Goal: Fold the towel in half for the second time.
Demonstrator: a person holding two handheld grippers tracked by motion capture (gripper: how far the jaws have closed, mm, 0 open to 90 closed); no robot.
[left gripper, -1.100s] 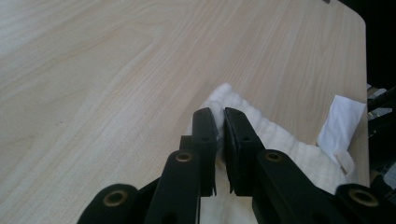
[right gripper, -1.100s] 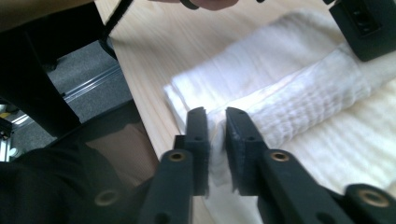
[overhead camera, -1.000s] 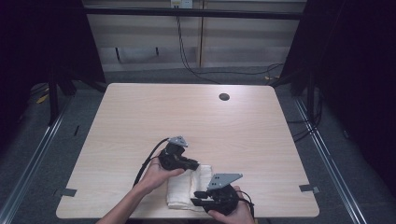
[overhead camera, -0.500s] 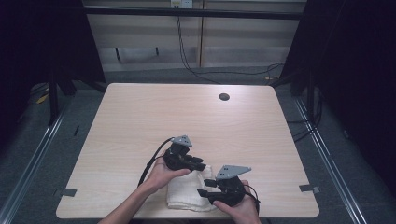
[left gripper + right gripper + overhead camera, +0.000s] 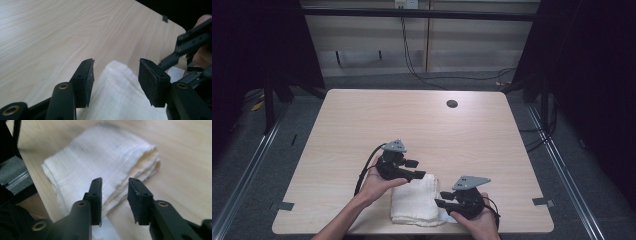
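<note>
near the table's [image 5: 362, 130] front edge, folded white cloth [image 5: 414, 201] lies flat between the two grippers. left gripper [image 5: 418, 170] held in the left hand [image 5: 374, 182], jaws released, have just been opening; in the left gripper view the cloth's [image 5: 117, 95] corner sits below and between the left fingers [image 5: 86, 80], pads not pressing it. right gripper [image 5: 443, 199] in the right hand [image 5: 477, 222], fingertips at the cloth's right edge, jaws parted, have just closed a little; in the right gripper view the cloth's [image 5: 100, 162] stacked edge lies just ahead of and under the right fingers [image 5: 96, 195], nothing clamped. the right gripper [image 5: 192, 45] also shows at the far right of the left gripper view, just beyond the cloth. small dark hole [image 5: 452, 104] in the tabletop is well apart, far ahead of both fingertips.
</note>
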